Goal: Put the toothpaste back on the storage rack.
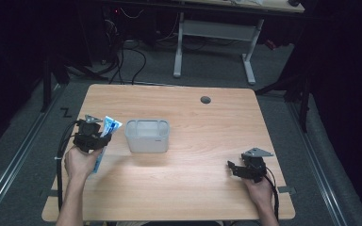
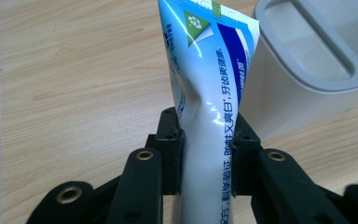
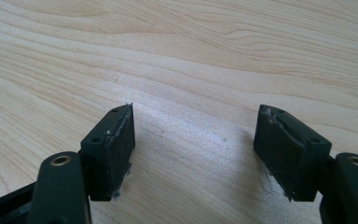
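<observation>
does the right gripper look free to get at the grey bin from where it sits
Probably yes. The right gripper has its jaws open with nothing between them, and bare table lies between it and the grey bin. The left gripper, shut on the toothpaste tube, is at the bin's far side.

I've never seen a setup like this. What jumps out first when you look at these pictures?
Most striking is the blue-and-white toothpaste tube, pinched in the left hand-held gripper at the table's left side, right beside a pale grey plastic bin near the middle. At the right, the right hand-held gripper rests low over bare wooden table with its jaws wide apart, holding nothing.
</observation>
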The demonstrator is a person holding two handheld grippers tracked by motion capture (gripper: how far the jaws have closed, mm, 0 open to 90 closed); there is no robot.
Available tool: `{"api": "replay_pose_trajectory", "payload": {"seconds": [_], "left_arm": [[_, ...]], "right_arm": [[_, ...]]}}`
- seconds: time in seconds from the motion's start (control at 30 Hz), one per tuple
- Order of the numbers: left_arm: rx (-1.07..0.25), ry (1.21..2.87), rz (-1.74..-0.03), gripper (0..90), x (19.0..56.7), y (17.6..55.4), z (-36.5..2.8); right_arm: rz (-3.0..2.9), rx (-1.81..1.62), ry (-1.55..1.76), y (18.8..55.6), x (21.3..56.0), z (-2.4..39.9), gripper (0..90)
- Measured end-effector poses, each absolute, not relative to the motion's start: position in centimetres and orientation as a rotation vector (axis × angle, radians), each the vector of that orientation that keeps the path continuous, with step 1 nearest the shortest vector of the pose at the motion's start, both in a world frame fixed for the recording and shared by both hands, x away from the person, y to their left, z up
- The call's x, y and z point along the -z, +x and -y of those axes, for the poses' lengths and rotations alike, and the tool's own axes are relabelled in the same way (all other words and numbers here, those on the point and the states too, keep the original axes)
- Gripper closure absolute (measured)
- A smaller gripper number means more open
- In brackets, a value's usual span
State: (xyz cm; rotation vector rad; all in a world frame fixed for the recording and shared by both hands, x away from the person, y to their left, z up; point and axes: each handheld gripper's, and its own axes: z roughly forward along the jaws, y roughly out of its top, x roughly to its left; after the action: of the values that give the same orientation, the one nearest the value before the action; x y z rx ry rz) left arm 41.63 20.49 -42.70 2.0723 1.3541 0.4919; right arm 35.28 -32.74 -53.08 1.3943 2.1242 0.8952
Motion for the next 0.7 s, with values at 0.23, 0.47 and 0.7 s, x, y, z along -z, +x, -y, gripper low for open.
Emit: {"api": "replay_pose_trajectory", "payload": {"seconds": [0.23,0.47,0.7], "left_arm": [[-0.474,2.025,-1.315,71.6,41.8,41.0,-20.6],[-0.483,2.029,-1.282,71.8,40.8,40.6,-20.0],[-0.472,2.021,-1.236,71.9,39.9,40.3,-19.4]], "right_arm": [[-2.125,-0.895,1.391,35.3,53.1,32.8,29.2],[-2.125,-0.895,1.391,35.3,53.1,32.8,29.2],[-2.126,-0.894,1.389,35.3,53.1,32.8,29.2]]}}
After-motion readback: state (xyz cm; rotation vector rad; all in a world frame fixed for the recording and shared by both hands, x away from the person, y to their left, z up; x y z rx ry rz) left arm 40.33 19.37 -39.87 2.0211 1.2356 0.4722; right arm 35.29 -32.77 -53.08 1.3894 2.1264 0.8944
